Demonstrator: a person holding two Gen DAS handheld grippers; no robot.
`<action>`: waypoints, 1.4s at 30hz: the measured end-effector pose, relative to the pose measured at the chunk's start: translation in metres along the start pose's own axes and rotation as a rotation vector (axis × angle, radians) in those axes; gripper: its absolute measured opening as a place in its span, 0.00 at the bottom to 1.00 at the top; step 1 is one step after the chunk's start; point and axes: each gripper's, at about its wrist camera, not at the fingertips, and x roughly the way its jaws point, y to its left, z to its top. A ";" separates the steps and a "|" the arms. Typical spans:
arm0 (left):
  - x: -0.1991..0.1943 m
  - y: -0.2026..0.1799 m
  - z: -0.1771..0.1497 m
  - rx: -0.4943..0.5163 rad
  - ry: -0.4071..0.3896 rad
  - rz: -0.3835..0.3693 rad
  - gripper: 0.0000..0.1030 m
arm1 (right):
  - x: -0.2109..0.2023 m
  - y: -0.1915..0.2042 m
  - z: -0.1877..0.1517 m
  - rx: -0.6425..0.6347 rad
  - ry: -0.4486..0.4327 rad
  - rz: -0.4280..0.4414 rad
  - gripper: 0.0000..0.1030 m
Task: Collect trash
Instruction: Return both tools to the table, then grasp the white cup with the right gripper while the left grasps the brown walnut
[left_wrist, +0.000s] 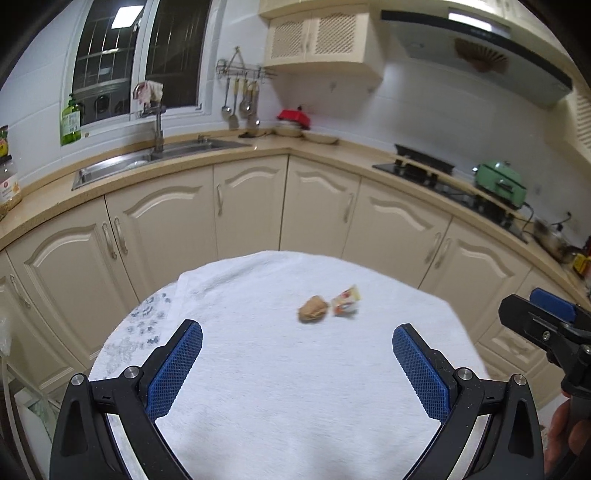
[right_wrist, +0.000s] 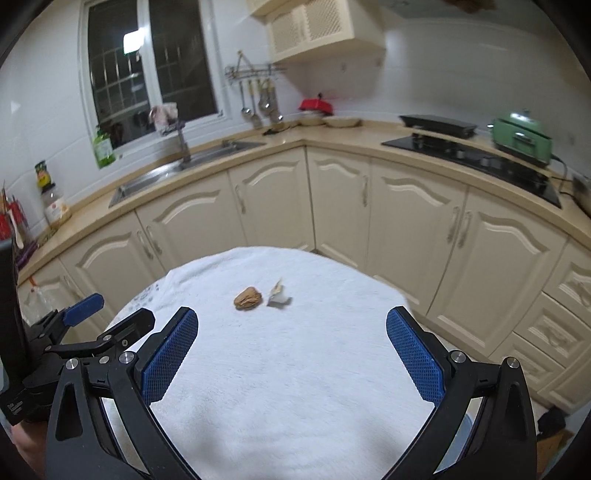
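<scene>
Both my grippers, left and right, hover released over the surface; nutshell beside wrapper.

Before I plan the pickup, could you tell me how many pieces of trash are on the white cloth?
2: a brown walnut shell near the cloth's middle, and a crumpled wrapper just right of it. Neither view shows more.
</scene>
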 end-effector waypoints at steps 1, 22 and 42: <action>0.008 0.000 0.003 0.001 0.007 0.008 0.99 | 0.008 0.001 0.000 -0.003 0.010 0.005 1.00; 0.256 -0.050 0.065 0.141 0.230 -0.030 0.99 | 0.177 -0.032 0.001 0.032 0.228 0.004 0.99; 0.347 -0.022 0.081 0.128 0.259 -0.115 0.28 | 0.253 -0.015 0.000 0.031 0.349 0.165 0.27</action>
